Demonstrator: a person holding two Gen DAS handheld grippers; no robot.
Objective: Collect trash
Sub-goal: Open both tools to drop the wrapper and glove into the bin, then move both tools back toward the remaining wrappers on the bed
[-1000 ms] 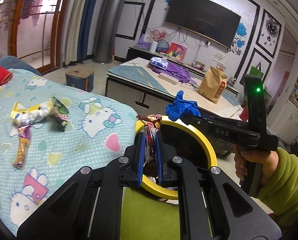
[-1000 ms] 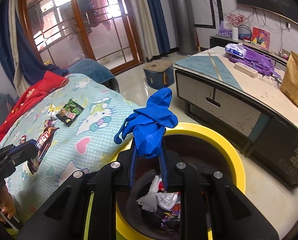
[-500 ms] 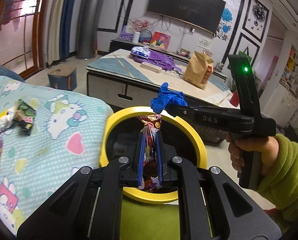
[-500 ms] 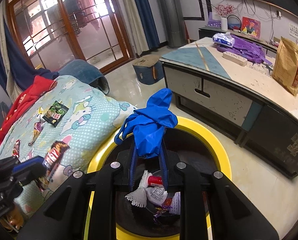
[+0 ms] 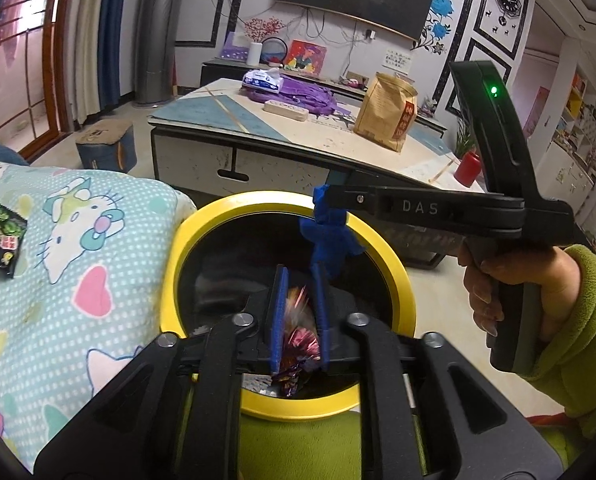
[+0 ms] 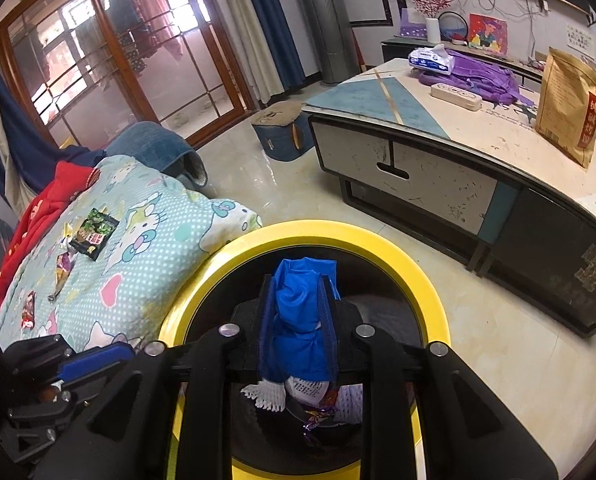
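Observation:
A yellow-rimmed black bin (image 5: 218, 210) stands on the floor beside the blanket. My left gripper (image 5: 299, 276) hangs over its mouth with the jaws opening. A shiny red-purple snack wrapper (image 5: 298, 328) is blurred between the pads and slipping down. My right gripper (image 5: 323, 196), held by a hand in a green sleeve, points in over the far rim. Its jaws are opening too. A crumpled blue glove (image 6: 301, 312) sits low between its fingers, over the bin (image 6: 329, 230), and dangles below the fingertips. White foam netting (image 6: 266, 394) and other wrappers lie at the bottom.
A cartoon-cat blanket (image 5: 78, 280) lies left of the bin. It carries a green-black packet (image 6: 94, 234) and other wrappers (image 6: 64, 268). A low table (image 5: 258, 128) with a brown bag (image 5: 387, 116) stands beyond the bin. A small stool (image 5: 106, 152) sits on the floor.
Both grippers have swung from the blanket side to over the bin and dropped lower. Both pairs of fingers have parted. The wrapper and the glove have slid down between them.

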